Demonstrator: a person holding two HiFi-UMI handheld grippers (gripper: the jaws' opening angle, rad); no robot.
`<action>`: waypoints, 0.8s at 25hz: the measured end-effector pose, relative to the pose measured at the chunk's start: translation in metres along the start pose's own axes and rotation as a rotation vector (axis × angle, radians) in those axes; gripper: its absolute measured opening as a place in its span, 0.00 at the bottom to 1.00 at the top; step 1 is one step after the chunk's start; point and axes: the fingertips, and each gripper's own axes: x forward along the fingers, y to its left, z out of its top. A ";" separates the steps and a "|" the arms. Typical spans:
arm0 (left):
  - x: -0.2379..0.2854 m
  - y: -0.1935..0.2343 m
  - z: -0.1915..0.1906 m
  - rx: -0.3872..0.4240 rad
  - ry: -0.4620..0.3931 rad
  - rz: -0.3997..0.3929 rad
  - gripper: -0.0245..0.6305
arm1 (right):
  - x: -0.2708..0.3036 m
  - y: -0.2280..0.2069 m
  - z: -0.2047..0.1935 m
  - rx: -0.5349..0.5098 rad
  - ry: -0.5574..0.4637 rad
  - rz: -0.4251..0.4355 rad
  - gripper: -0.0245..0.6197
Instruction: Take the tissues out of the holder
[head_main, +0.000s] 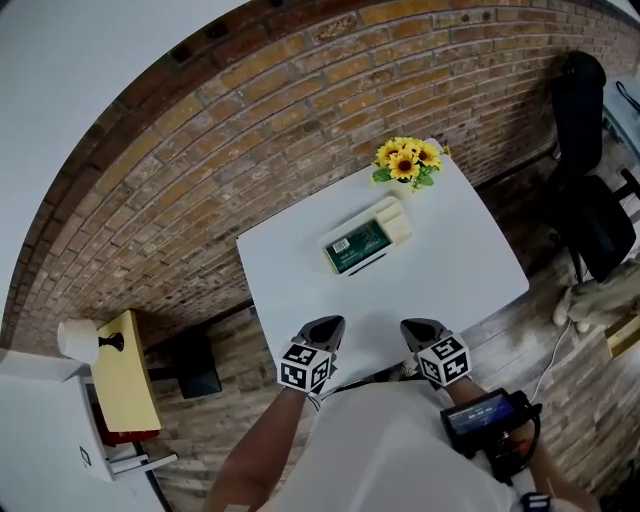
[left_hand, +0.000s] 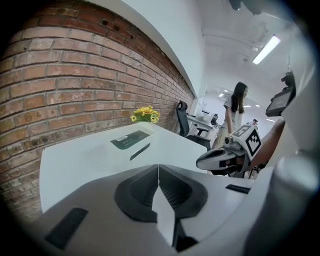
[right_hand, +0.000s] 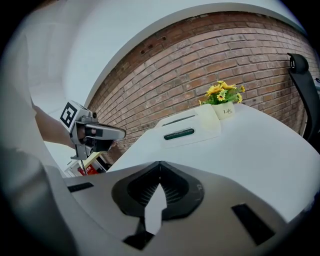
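Note:
The tissue holder (head_main: 366, 241) lies near the middle of the white table (head_main: 470, 250). It is a cream tray with a green-labelled tissue pack in it. It also shows far ahead in the left gripper view (left_hand: 129, 140) and in the right gripper view (right_hand: 187, 131). My left gripper (head_main: 327, 326) and right gripper (head_main: 419, 328) hover side by side over the table's near edge, well short of the holder. Both sets of jaws are shut with nothing between them (left_hand: 158, 168) (right_hand: 160, 165). Each gripper sees the other beside it: the right gripper (left_hand: 224, 158), the left gripper (right_hand: 99, 133).
A pot of yellow flowers (head_main: 406, 161) stands at the table's far corner, just beyond the holder. A brick wall (head_main: 200, 180) runs behind the table. A black office chair (head_main: 590, 200) is at the right, a yellow cabinet (head_main: 125, 372) at the left. A person (left_hand: 235, 107) stands far off.

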 end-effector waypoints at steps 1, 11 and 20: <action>0.001 0.003 0.000 -0.001 0.002 -0.006 0.05 | 0.001 0.001 0.000 0.006 0.000 -0.006 0.05; 0.026 0.035 0.032 0.128 0.035 -0.049 0.05 | 0.006 0.000 0.006 0.056 -0.030 -0.064 0.05; 0.064 0.051 0.065 0.224 0.077 -0.089 0.05 | 0.003 -0.015 0.009 0.109 -0.058 -0.116 0.05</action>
